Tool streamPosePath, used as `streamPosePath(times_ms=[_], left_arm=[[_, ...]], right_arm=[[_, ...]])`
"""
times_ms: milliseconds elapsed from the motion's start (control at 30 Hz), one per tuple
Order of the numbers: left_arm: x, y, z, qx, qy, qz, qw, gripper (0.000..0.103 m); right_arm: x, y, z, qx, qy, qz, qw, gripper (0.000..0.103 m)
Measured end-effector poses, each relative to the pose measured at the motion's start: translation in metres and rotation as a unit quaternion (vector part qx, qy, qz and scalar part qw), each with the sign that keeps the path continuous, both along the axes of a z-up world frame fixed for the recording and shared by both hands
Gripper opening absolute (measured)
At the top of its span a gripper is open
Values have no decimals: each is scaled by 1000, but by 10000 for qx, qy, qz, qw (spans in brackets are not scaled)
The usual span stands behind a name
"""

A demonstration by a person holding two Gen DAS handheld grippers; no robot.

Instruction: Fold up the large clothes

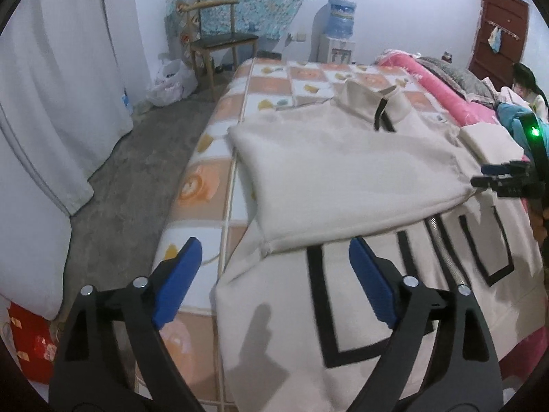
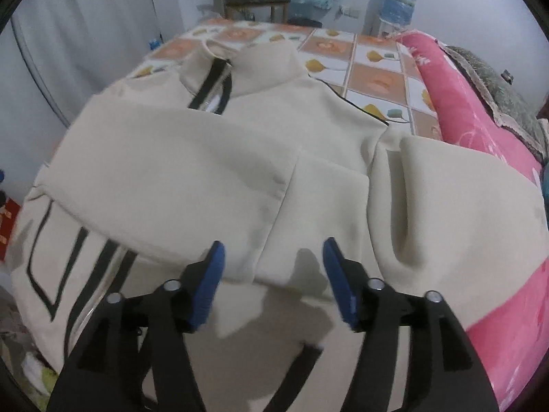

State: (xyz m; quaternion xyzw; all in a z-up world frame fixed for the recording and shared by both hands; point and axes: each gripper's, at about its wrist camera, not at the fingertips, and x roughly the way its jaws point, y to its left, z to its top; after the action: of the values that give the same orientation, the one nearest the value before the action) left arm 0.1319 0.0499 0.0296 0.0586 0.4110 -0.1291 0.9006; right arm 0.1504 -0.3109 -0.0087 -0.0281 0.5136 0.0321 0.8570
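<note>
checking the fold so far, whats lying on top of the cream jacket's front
A cream sleeve is folded across the chest of the cream zip-up jacket, covering the upper part of the black block lettering and the zipper there. What the letters spell cannot be seen.

A cream jacket (image 1: 343, 178) lies on the bed (image 1: 212, 178), one sleeve (image 1: 350, 189) folded across its chest above the black lettering (image 1: 329, 309). The left gripper (image 1: 274, 267) hangs over the jacket's near edge, jaws wide, nothing between them. The right gripper (image 1: 497, 178) sits at the sleeve's cuff end. Beyond the bed stand a chair (image 1: 219, 34) and a water dispenser (image 1: 339, 31).
</note>
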Motion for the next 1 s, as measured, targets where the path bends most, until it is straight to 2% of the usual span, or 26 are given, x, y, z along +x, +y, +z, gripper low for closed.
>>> streamPosePath(times_ms=[167, 367, 467, 533, 667, 800, 867, 1000], left_arm=[[25, -42, -4, 212, 20, -87, 9997, 88], [74, -96, -39, 428, 395, -106, 9982, 88], [94, -117, -59, 580, 538, -109, 9968, 88], [100, -128, -70, 632, 599, -165, 9961, 88], [102, -136, -78, 625, 459, -190, 9968, 92], [106, -127, -83, 265, 606, 24, 9978, 96], [104, -128, -82, 320, 544, -40, 9980, 96], [102, -126, -83, 251, 474, -33, 9986, 96]], right_arm=[[-13, -1, -17, 81, 92, -100, 9999, 68], [-16, 8, -36, -150, 17, -96, 9998, 81], [-18, 13, -35, -344, -60, -91, 9993, 81], [-22, 12, -28, -280, -172, -108, 9994, 81], [-27, 1, -20, -99, -345, -266, 9990, 88], [-16, -7, -40, -339, 35, -433, 9985, 89], [-17, -8, -45, -333, -45, -478, 9983, 95], [-16, -7, -47, -380, -11, -570, 9976, 96]])
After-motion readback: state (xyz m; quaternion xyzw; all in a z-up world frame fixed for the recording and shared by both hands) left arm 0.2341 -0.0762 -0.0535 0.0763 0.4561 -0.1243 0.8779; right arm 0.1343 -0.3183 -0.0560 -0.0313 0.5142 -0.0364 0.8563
